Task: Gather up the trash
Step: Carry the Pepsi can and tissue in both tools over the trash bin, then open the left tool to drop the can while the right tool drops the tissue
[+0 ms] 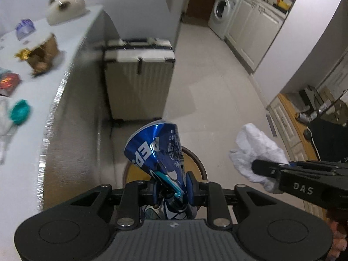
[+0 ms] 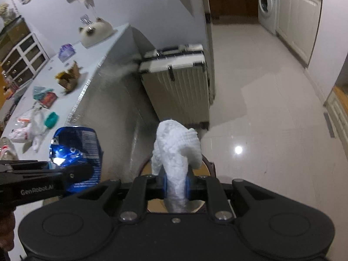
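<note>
We've got both hands full here. Our left gripper (image 1: 171, 188) is pinching a crushed blue soda can (image 1: 156, 150), squashed flat right where the pads bite it, with the wider end sticking up and out past the fingertips. Our right gripper (image 2: 176, 184) is clamped on a wad of white paper towel (image 2: 176, 145), which bulges out beyond the tips like a mushroom. Each tool shows up in the other's camera too, so they sit side by side, close but not touching.

Just beyond and below both sets of fingers there's a round brown-rimmed bin (image 1: 193, 161), mostly hidden behind what we're carrying.

Off to the left of the fingers runs a white table (image 2: 71, 100) with more junk on it: a teal cup (image 2: 51, 119), crumpled clear plastic bags (image 2: 30, 128) and a torn brown cardboard box (image 2: 68, 78). Straight ahead, further out, a cream suitcase (image 2: 178, 82) stands against the table end, and way back there's a washing machine (image 2: 266, 2).
</note>
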